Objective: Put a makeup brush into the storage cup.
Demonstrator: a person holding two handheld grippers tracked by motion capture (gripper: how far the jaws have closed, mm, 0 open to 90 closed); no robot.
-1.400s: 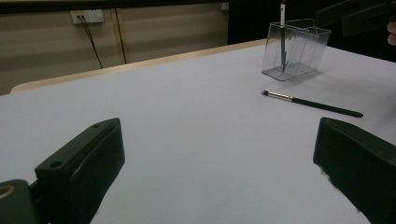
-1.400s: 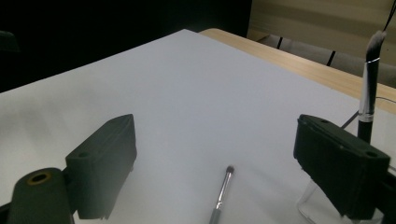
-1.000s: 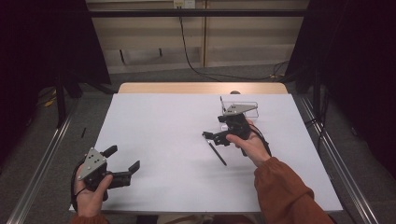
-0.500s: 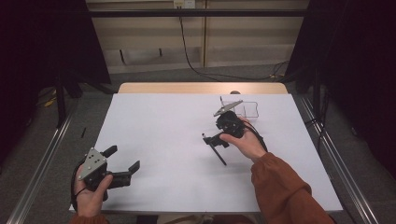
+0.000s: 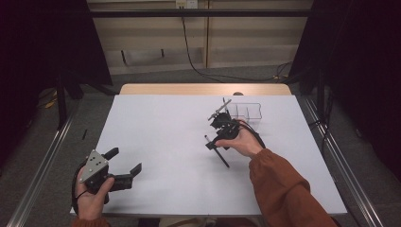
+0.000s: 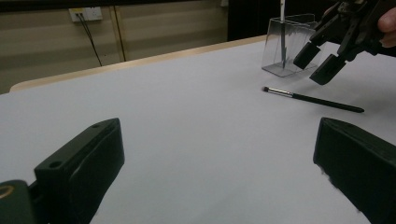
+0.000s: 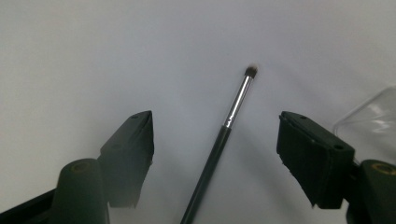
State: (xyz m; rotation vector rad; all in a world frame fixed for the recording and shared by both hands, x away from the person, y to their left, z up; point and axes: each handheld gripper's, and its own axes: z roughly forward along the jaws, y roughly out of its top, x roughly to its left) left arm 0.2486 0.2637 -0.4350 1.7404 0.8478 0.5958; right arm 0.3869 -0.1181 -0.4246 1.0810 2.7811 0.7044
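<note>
Above the white table (image 5: 156,127), the makeup brush (image 7: 219,140) is straddled, untouched, by the right gripper (image 7: 215,154), its jaws just closing; the left gripper (image 5: 125,165) is held wide, empty.

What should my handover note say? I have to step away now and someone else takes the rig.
Right gripper: jaws open, just been closing, low over the brush, which lies between them; pads not on it yet.
Left gripper: jaws open, nothing between them, near the table's front left corner.
Brush: flat on the table, bristle end away from the right gripper.
Clear holder: behind the right gripper, one thin stick-like item upright inside.
Done: right gripper lined up on the brush.
Left: probably grip the brush, lift it and stand it in the holder.
</note>
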